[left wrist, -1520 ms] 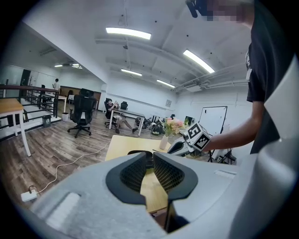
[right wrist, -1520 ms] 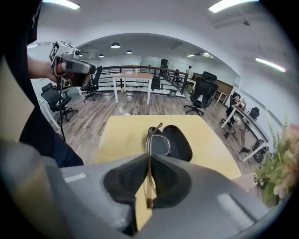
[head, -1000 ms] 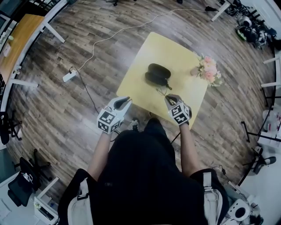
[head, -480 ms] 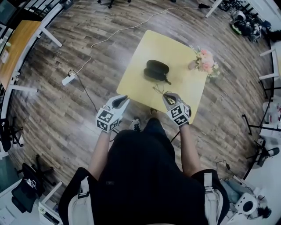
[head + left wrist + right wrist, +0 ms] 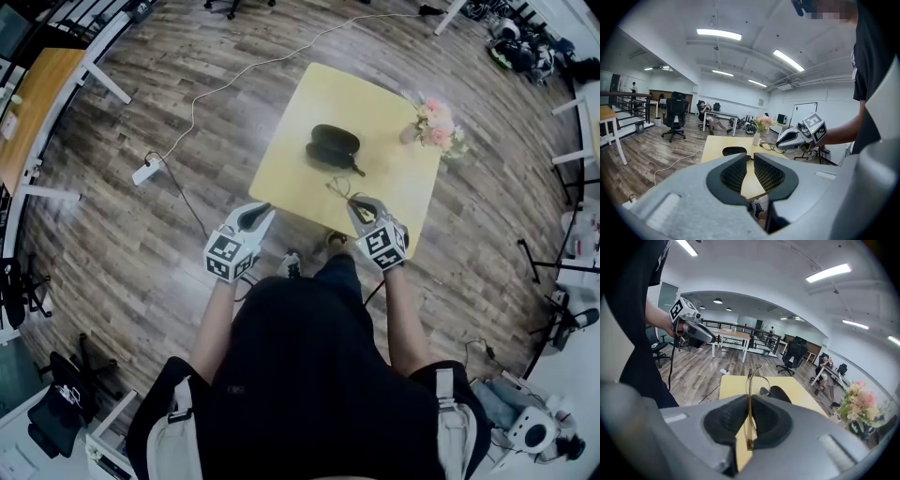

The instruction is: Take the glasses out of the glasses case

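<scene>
Setting: a square pale-yellow tabletop (image 5: 394,187) at the upper centre of the head view, standing on a wood-plank floor (image 5: 141,262); the person stands at its lower edge, one claw in each hand

Glasses case: a black oval glasses case (image 5: 333,147) lies near the middle of the tabletop; from above it shows as two dark halves side by side; neither claw touches it

Glasses: thin wire-framed glasses (image 5: 749,397) are outside the case, held over the lower edge of the tabletop, below the case in the head view; the lenses point away from the claw, toward the case

Right claw: the right claw (image 5: 359,204) is clamped on one temple arm of the glasses; in the right gripper view the arm runs straight up between the two dark pads

Left claw: the left claw (image 5: 749,164) stands off the lower left corner of the tabletop, over the floor; its jaws keep a narrow gap with nothing between them

Vase: a small bunch of pink and white flowers (image 5: 433,125) sits at the right corner of the tabletop, well apart from the case

Floor items: a white cable with a power strip (image 5: 147,167) lies at the left of the frame
</scene>
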A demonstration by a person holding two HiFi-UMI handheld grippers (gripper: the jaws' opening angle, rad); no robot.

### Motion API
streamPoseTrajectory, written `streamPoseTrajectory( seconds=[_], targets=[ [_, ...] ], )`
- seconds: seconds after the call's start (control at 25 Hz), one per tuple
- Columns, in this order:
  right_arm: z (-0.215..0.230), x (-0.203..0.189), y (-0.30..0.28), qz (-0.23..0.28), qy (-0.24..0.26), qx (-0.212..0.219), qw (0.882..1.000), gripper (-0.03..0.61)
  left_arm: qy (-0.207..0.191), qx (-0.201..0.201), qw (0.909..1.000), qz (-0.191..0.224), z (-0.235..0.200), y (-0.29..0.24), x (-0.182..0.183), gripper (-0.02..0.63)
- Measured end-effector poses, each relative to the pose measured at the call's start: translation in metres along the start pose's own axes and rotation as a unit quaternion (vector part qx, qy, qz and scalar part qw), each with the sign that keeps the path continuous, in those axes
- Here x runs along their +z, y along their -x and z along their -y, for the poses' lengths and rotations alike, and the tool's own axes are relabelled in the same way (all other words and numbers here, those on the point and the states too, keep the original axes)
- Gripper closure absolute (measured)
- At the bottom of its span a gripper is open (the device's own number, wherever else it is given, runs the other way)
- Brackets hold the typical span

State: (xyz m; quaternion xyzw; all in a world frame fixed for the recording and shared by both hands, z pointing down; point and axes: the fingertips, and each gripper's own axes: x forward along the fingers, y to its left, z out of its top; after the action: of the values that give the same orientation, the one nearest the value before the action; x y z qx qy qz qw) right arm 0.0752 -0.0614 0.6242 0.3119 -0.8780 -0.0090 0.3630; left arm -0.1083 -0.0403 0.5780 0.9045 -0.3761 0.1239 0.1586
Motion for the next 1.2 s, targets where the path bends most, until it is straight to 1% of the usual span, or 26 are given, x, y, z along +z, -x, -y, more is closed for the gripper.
streamPoseTrajectory(
  seconds=[0.36, 0.44, 0.6, 1.2],
  targets=[
    [0.002, 0.012, -0.001, 0.01, 0.001, -0.008, 1.0, 0.557, 0.006, 0.003, 1.0, 0.001, -0.004, 0.001, -0.007, 0.555],
    [0.001, 0.015, -0.001, 0.017, -0.002, -0.005, 1.0, 0.557, 0.005, 0.003, 1.0, 0.001, -0.004, -0.001, -0.006, 0.555],
    [0.005, 0.018, 0.001, 0.018, -0.001, -0.014, 1.0, 0.557, 0.001, -0.001, 1.0, 0.003, -0.001, -0.005, -0.003, 0.555],
    [0.006, 0.012, 0.0, 0.011, 0.0, -0.01, 1.0, 0.557, 0.006, 0.001, 1.0, 0.004, -0.004, -0.008, -0.005, 0.555]
  ],
)
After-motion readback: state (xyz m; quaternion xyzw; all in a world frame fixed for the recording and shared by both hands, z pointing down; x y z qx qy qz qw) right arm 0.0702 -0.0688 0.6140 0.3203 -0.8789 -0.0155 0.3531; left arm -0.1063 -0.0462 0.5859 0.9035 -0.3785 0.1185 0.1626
